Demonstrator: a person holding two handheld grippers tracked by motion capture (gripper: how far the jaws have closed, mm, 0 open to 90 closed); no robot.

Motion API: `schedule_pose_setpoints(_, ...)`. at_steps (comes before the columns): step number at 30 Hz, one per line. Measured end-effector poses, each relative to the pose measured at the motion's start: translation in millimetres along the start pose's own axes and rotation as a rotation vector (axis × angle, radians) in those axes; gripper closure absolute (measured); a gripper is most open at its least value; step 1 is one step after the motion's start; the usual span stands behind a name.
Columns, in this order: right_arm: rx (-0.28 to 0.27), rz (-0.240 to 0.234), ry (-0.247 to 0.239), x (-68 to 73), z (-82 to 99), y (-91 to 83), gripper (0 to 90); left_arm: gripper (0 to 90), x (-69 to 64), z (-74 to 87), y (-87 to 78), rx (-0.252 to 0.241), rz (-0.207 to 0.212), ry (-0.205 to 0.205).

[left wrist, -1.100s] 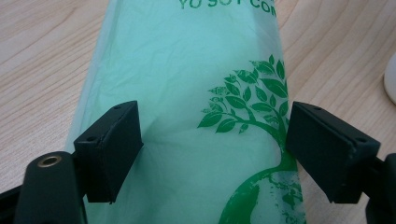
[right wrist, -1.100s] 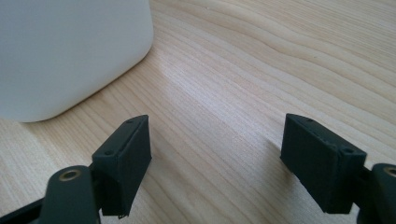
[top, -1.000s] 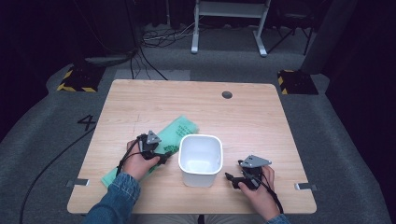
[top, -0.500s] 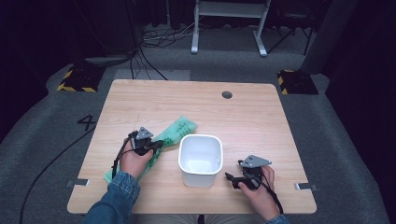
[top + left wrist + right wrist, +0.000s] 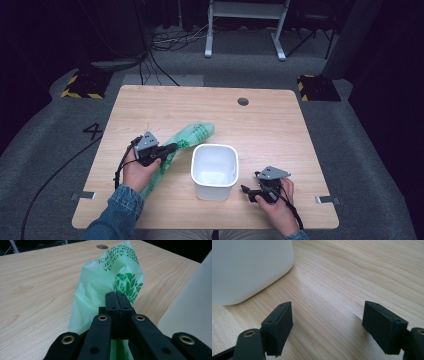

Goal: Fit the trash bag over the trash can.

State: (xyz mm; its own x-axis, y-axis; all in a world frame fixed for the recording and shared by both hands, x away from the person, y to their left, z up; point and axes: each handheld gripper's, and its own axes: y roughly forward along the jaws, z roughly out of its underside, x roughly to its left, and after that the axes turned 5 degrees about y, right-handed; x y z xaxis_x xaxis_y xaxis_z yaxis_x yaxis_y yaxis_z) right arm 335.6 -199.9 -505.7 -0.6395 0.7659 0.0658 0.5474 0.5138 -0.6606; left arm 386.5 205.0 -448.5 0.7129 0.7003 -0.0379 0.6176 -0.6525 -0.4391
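Left tongs (image 5: 172, 147) pinch the green bag (image 5: 192, 136), lying at nine o'clock of the white bin (image 5: 215, 170) on the surface (image 5: 280, 130). Right tongs (image 5: 246, 192), spread, rest at four o'clock.

My black left gripper (image 5: 117, 305) is pinching a pale green bag (image 5: 105, 282) with darker green leaves and lettering. There's a plain white bin (image 5: 215, 169) on the light wood-grain table (image 5: 280, 125).

"4" on floor (image 5: 93, 131); "ICH BIN" on bag (image 5: 110, 277)
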Motion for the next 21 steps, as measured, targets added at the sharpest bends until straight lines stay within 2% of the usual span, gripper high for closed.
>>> schedule_pose_setpoints(6, 0.0, 0.0, 0.0, 0.0, 0.0, 0.0, 24.6, 89.6, -0.1, -11.3, -8.9, -0.036, 0.052, -0.015)
schedule_pose_setpoints(9, 0.0, 0.0, 0.0, 0.0, 0.0, 0.0, 24.6, 89.6, -1.7, -21.8, -14.6, -0.037, 0.071, 0.022)
schedule_pose_setpoints(11, 0.0, -0.001, 0.0, -0.1, 0.0, 0.0, 24.6, 89.6, -2.1, -24.4, -15.8, -0.044, 0.077, 0.022)
schedule_pose_setpoints(13, 0.0, 0.0, 0.0, -0.1, 0.0, 0.0, 24.6, 89.6, -2.2, -33.1, -20.4, -0.057, 0.089, 0.044)
schedule_pose_setpoints(18, 0.0, -0.001, 0.0, -0.1, 0.0, 0.0, 24.6, 89.6, -3.9, -45.3, -25.1, -0.068, 0.105, 0.051)
schedule_pose_setpoints(21, 0.0, -0.001, 0.0, -0.1, 0.0, 0.0, 24.6, 89.6, -6.9, -60.4, -31.9, -0.086, 0.11, 0.086)
